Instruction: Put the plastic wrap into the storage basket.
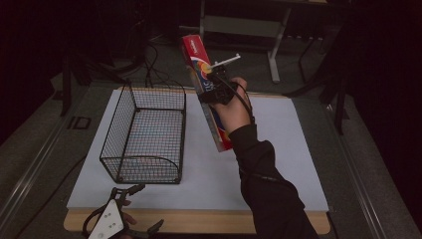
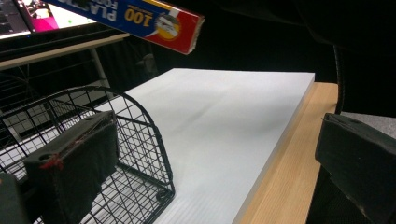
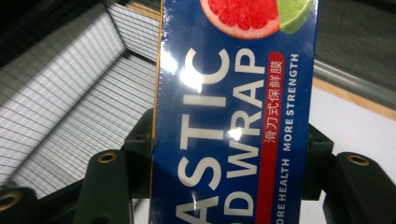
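Observation:
A long red and blue plastic wrap box (image 1: pixel 206 89) hangs in the air above the white board, tilted, just right of the black wire basket (image 1: pixel 144 134). My right gripper (image 1: pixel 217 88) is shut on the box around its middle; in the right gripper view the blue face of the box (image 3: pixel 233 116) stands between both jaws. One end of the box (image 2: pixel 159 23) shows at the top of the left gripper view. My left gripper (image 1: pixel 127 206) rests low at the table's front edge, open, with the basket's near end (image 2: pixel 116 149) just ahead of its jaws.
A white board (image 1: pixel 278 149) covers most of the wooden table (image 1: pixel 199 221). The basket stands on the board's left half with nothing in it. Metal table legs (image 1: pixel 276 45) and cables (image 1: pixel 152 64) lie on the floor beyond the far edge.

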`<state>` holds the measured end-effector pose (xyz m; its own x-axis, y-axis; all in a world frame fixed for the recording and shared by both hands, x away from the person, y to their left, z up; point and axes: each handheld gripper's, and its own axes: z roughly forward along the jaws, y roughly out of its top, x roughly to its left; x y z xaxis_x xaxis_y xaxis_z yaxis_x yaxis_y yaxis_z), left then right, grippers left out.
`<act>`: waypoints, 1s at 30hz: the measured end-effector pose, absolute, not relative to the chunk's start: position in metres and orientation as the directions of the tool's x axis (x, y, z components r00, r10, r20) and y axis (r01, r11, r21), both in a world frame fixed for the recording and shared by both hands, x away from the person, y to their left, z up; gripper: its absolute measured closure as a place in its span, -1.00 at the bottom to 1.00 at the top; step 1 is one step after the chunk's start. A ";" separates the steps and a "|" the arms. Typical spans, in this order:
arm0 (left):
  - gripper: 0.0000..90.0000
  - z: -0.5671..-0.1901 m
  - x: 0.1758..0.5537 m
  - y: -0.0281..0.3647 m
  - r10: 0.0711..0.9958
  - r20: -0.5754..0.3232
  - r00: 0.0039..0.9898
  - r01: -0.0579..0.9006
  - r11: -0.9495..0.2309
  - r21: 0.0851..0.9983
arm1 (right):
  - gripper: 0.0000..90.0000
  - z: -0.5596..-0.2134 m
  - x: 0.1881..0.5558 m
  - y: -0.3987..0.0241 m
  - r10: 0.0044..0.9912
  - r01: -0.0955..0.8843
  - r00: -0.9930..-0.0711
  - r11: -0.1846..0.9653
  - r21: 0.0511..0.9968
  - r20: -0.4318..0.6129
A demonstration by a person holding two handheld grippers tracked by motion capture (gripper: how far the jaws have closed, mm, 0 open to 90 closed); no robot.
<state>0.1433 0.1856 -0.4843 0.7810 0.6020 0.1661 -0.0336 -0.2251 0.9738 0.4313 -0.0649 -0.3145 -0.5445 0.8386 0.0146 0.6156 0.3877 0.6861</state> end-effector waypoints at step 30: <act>-1.00 -0.484 0.141 0.189 0.604 0.170 0.778 -0.034 -0.230 0.973 | -0.11 -0.316 0.412 0.051 0.774 0.474 -0.633 0.347 0.809 0.039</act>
